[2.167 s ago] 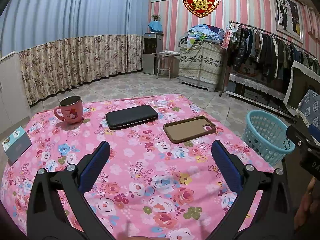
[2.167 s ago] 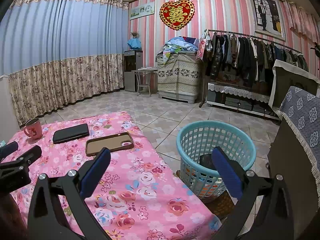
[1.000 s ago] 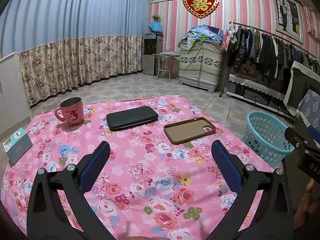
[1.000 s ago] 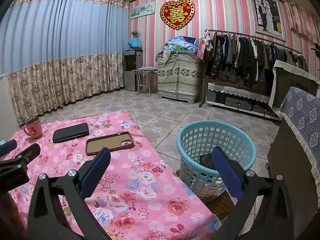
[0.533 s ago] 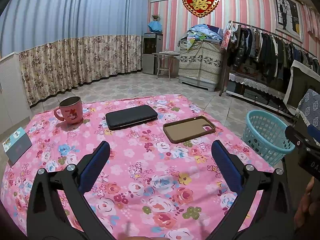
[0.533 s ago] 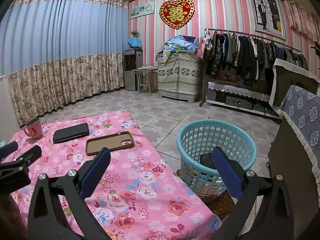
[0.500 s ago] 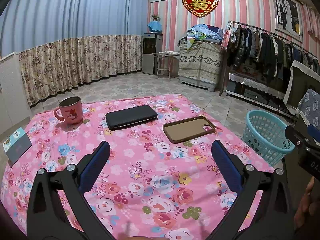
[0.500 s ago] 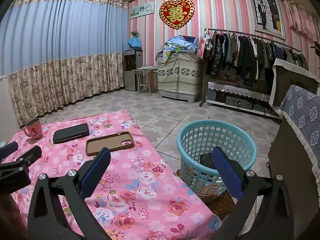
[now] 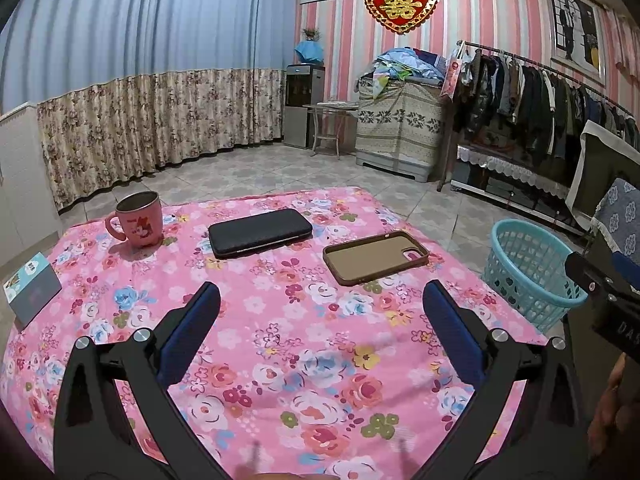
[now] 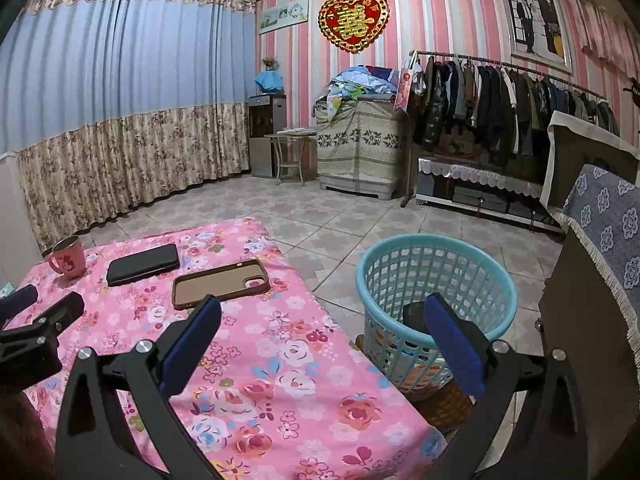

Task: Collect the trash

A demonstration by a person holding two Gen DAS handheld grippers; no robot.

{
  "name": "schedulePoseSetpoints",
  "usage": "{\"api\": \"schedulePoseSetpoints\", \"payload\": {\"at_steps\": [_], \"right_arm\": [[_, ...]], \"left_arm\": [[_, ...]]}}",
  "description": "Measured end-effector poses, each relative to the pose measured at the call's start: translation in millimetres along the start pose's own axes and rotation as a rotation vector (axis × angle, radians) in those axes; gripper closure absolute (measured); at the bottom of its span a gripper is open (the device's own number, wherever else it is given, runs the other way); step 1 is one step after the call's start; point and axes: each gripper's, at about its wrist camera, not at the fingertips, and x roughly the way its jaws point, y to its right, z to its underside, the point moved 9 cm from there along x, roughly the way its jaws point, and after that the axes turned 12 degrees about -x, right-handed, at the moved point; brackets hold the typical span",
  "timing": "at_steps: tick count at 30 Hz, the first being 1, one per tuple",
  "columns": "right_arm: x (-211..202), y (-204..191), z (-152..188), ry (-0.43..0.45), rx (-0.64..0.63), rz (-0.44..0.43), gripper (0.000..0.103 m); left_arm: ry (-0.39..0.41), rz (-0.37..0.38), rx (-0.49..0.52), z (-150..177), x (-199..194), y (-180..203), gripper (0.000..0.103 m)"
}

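Blue pads spread wide on both my tongs, nothing between them. My left gripper (image 9: 320, 312) hovers over the pink floral tablecloth (image 9: 280, 344); just ahead of it lies a brown phone case (image 9: 374, 257), with a black wallet-style case (image 9: 260, 233) ahead-left and a pink mug (image 9: 138, 224) further left. A small blue card (image 9: 32, 289) sits at far left. My right gripper (image 10: 320, 320) hangs past the table's edge, and the teal laundry-style basket (image 10: 436, 280) stands on the floor right behind its right finger (image 10: 454, 340), something dark inside, can't tell what.
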Motion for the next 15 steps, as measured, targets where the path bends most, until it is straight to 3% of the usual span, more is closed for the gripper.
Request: {"api": "schedulePoseSetpoints", "payload": {"at_steps": [15], "right_arm": [[3.6, 9.8, 1.8, -0.004, 0.035, -0.008, 0.004]], "left_arm": [[-0.006, -0.008, 0.021, 4.7, 3.6, 6.4, 0.005]]}}
